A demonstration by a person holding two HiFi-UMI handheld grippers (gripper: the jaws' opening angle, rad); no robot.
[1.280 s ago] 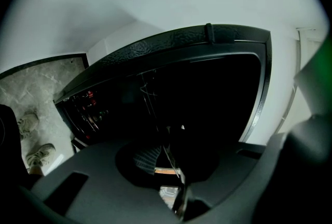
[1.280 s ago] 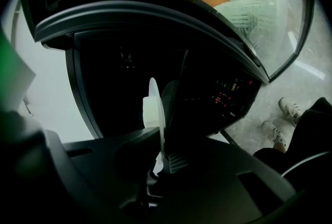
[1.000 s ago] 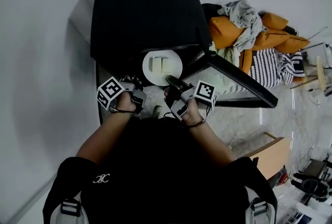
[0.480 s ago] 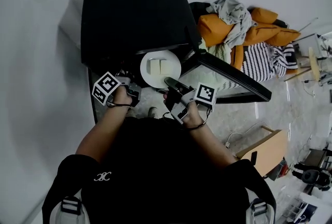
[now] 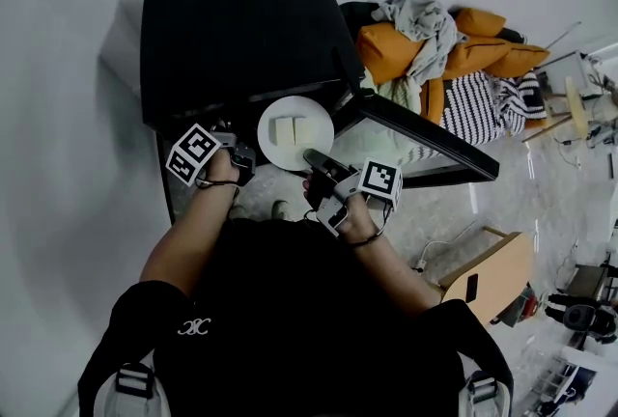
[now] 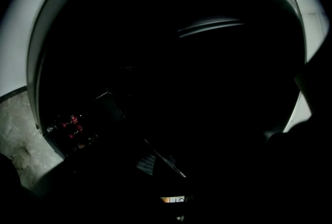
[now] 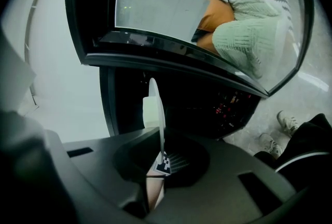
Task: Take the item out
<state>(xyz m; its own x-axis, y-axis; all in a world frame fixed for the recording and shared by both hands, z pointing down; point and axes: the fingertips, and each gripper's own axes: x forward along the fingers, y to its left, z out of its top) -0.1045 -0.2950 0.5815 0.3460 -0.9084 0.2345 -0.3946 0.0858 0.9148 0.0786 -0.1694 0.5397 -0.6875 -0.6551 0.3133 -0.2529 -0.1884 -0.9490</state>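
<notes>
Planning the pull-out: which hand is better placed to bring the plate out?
Right. The right tongs clamp the rim of the plate; the left tongs sit beside it, with no grip visible.

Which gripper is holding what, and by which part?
The right gripper is shut on the white plate, pinching its near rim. The left gripper: its view is too dark to tell.

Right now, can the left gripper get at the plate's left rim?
Probably yes. The left gripper sits just left of the plate, nothing visible between them; the right gripper grips only its near rim. The left jaws are too dark to read.
</notes>
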